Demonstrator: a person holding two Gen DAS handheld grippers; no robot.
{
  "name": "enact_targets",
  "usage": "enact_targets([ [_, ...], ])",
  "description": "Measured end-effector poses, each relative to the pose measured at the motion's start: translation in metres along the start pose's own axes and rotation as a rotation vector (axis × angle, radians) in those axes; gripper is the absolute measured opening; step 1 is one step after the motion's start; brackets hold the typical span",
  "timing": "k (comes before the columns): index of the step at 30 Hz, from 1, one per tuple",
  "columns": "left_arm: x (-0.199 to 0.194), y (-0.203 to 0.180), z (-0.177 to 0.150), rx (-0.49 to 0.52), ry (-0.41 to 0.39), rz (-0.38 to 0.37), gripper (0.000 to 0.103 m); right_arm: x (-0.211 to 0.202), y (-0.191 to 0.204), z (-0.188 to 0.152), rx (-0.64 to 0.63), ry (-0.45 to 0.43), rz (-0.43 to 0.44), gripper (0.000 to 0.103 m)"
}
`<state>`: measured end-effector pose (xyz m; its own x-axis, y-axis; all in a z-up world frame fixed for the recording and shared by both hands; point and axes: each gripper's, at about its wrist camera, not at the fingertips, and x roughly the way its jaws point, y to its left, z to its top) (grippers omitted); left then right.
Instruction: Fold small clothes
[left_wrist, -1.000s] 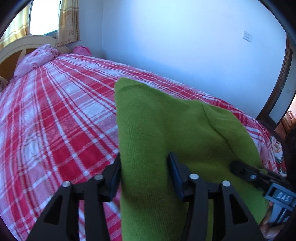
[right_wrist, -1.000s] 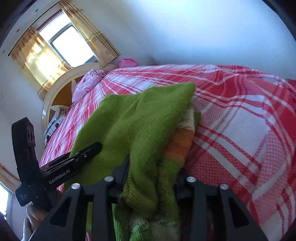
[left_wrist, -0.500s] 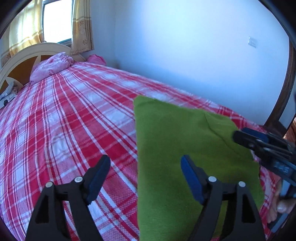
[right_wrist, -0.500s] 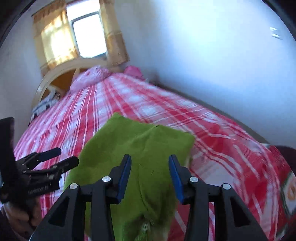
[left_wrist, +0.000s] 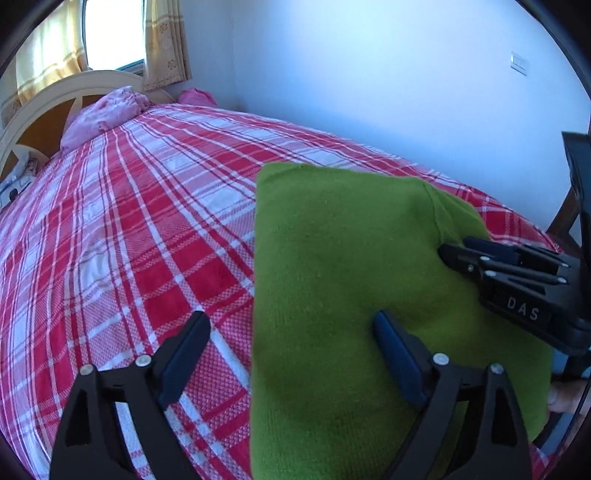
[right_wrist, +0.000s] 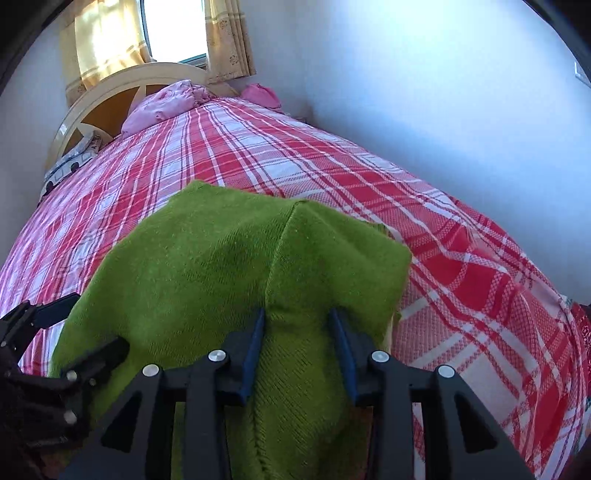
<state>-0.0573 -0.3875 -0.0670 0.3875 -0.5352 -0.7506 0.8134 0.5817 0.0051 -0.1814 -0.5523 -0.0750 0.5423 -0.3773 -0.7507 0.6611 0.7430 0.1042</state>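
A folded green knit garment (left_wrist: 343, 280) lies on the red and white checked bedspread (left_wrist: 147, 229) near the bed's foot. My left gripper (left_wrist: 291, 325) is open; its left finger hangs over the bedspread and its right finger over the garment's near left edge. My right gripper (right_wrist: 298, 325) has its jaws partly apart with a raised ridge of the green garment (right_wrist: 221, 266) between the blue pads (right_wrist: 255, 347). The right gripper also shows in the left wrist view (left_wrist: 454, 251), resting on the garment's right side. The left gripper shows at the left edge of the right wrist view (right_wrist: 74, 325).
Pink bedding (left_wrist: 103, 114) is bunched at the cream headboard (left_wrist: 55, 88) far back. A blue-white wall (left_wrist: 369, 74) runs along the bed's right side. A curtained window (right_wrist: 173, 29) is behind the headboard. Dark wooden furniture (left_wrist: 565, 221) stands at the bed's foot.
Both grippers let go of the lifted garment a second ago and it now lies flat and folded. The left gripper opened wide. The right gripper came down onto the garment's right part.
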Motion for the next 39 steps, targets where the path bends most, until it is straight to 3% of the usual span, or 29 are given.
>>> enact_targets([
  [7,-0.016,0.005,-0.008,0.003,0.032,-0.028,0.094,-0.023,0.002,-0.016,0.045,-0.034,-0.008,0.043],
  [11,-0.028,0.010,-0.020,-0.011,0.034,-0.034,0.094,-0.058,0.010,-0.045,0.080,-0.032,-0.051,0.067],
  [13,-0.034,0.012,-0.026,-0.024,0.045,-0.053,0.094,-0.078,0.009,-0.062,0.122,-0.047,-0.012,0.068],
  [17,-0.046,0.009,-0.041,-0.004,0.064,-0.053,0.092,-0.106,0.014,-0.089,0.147,-0.006,-0.015,0.068],
  [24,-0.094,-0.003,-0.062,0.032,-0.010,-0.014,0.092,-0.162,0.033,-0.121,0.127,-0.051,-0.052,0.068],
  [29,-0.127,-0.007,-0.069,0.024,-0.057,-0.031,0.094,-0.191,0.035,-0.132,0.139,-0.080,-0.077,0.068],
  [34,-0.170,-0.019,-0.077,0.062,-0.156,0.042,0.094,-0.223,0.037,-0.140,0.123,-0.106,-0.088,0.068],
  [37,-0.193,-0.024,-0.086,0.073,-0.220,0.038,0.103,-0.249,0.037,-0.146,0.141,-0.176,-0.100,0.068],
  [39,-0.208,-0.029,-0.089,0.073,-0.267,0.049,0.103,-0.263,0.037,-0.147,0.155,-0.239,-0.115,0.069],
])
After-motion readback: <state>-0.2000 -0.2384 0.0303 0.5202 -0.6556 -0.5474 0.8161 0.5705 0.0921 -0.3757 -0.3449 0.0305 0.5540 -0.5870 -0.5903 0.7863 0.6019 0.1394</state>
